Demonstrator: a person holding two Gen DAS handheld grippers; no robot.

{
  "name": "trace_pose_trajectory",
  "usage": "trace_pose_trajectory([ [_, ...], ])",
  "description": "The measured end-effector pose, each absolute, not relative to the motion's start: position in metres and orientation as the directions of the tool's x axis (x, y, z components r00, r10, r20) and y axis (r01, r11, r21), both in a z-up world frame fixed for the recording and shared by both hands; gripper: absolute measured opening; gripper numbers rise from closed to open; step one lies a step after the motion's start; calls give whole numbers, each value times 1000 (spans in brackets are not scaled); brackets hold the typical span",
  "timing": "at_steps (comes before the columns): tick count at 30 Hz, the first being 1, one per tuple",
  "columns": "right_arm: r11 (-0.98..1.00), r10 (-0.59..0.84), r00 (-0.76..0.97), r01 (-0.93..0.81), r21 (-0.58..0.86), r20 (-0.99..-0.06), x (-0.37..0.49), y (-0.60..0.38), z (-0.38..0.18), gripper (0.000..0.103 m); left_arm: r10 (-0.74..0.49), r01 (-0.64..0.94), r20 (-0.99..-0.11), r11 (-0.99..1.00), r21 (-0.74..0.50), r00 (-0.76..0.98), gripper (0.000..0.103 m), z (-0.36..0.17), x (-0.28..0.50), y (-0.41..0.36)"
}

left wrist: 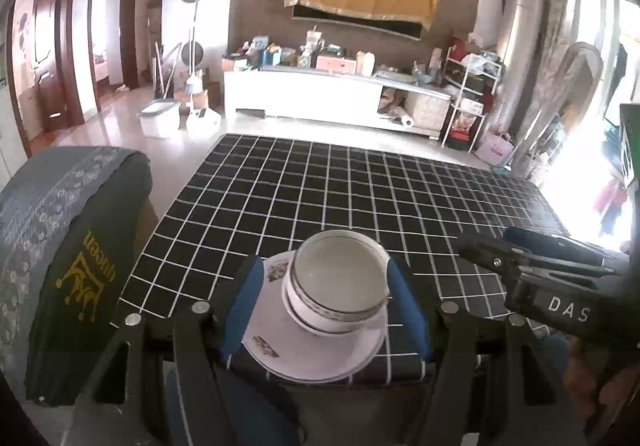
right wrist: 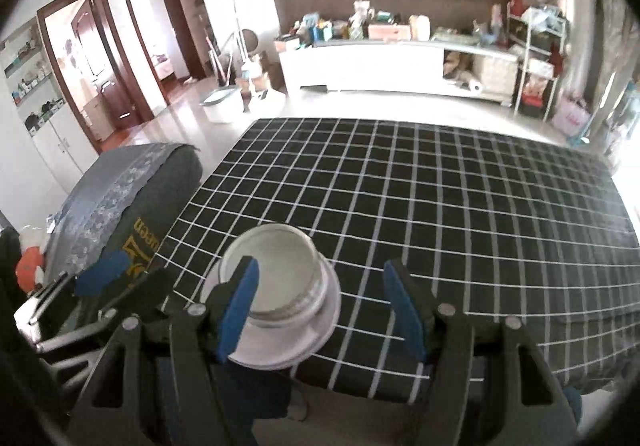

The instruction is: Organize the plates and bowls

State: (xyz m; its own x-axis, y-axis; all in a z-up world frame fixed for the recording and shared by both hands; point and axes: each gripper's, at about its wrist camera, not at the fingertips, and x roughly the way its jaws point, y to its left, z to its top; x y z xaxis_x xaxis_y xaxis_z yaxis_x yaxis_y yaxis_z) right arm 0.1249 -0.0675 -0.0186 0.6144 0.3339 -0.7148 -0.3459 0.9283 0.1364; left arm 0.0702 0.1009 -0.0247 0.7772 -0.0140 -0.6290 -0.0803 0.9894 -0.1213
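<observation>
- left gripper [left wrist: 326, 310] spread wide, blue fingers [left wrist: 240, 310] flank the plate [left wrist: 320, 350]; contact unclear, no grasp seen
- stacked bowls [left wrist: 340, 282] sit on that plate at the table's [left wrist: 360, 185] near edge
- floral prints on the plate rim visible in left view only
- right gripper [right wrist: 326, 310] unclenched, holding nothing, right of the stack
- chair back [right wrist: 132, 197] left of table; right view alone shows a wall shelf [right wrist: 32, 77]
</observation>
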Motion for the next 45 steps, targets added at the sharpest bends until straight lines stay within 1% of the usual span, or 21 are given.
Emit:
trace_pose_trajectory([
  [5,940,310,654,-318,121,-690,100,-89,-15,70,-18,-59,-599,992,-109,801,62,-16,49,90],
  [8,942,310,668,-315,121,-677,86,-95,-13,73,-6,-62,-580,993,-98,814,62,-14,34,85],
  [9,943,306,675,-314,114,-671,80,-97,-13,75,-2,-63,-572,994,-93,820,66,-13,29,84],
  [10,943,304,682,-314,109,-665,76,-99,-12,76,5,-68,-567,994,-90,824,74,-12,27,82],
  [12,941,307,695,-323,98,-650,65,-99,-10,80,21,-83,-561,993,-85,827,83,-13,20,80],
  [15,937,309,708,-342,76,-635,57,-99,-8,80,22,-74,-541,995,-74,841,83,-14,9,77],
  [16,935,311,711,-347,70,-631,55,-98,-8,81,20,-67,-542,996,-66,840,85,-14,8,75],
  [17,936,308,716,-346,65,-626,53,-98,-7,83,18,-57,-542,997,-56,840,87,-15,5,73],
  [18,937,307,720,-344,64,-623,51,-99,-8,90,14,-47,-542,998,-47,840,90,-16,3,71],
  [19,938,304,726,-343,59,-617,49,-99,-8,92,16,-46,-540,998,-41,841,90,-17,1,70],
  [21,943,287,747,-331,38,-600,41,-104,-8,102,12,-38,-537,999,-37,843,90,-19,-2,70],
  [22,944,280,755,-329,26,-593,39,-105,-8,103,14,-39,-540,999,-35,842,93,-19,-3,69],
  [27,947,263,769,-322,2,-583,33,-109,-14,103,38,-61,-550,998,-24,834,102,-22,-6,68],
  [34,958,237,784,-288,2,-574,27,-116,-18,103,30,-50,-550,999,-21,834,102,-24,-10,64],
  [45,954,252,776,-298,16,-577,24,-119,-19,103,32,-50,-551,999,-17,834,102,-23,-13,63],
])
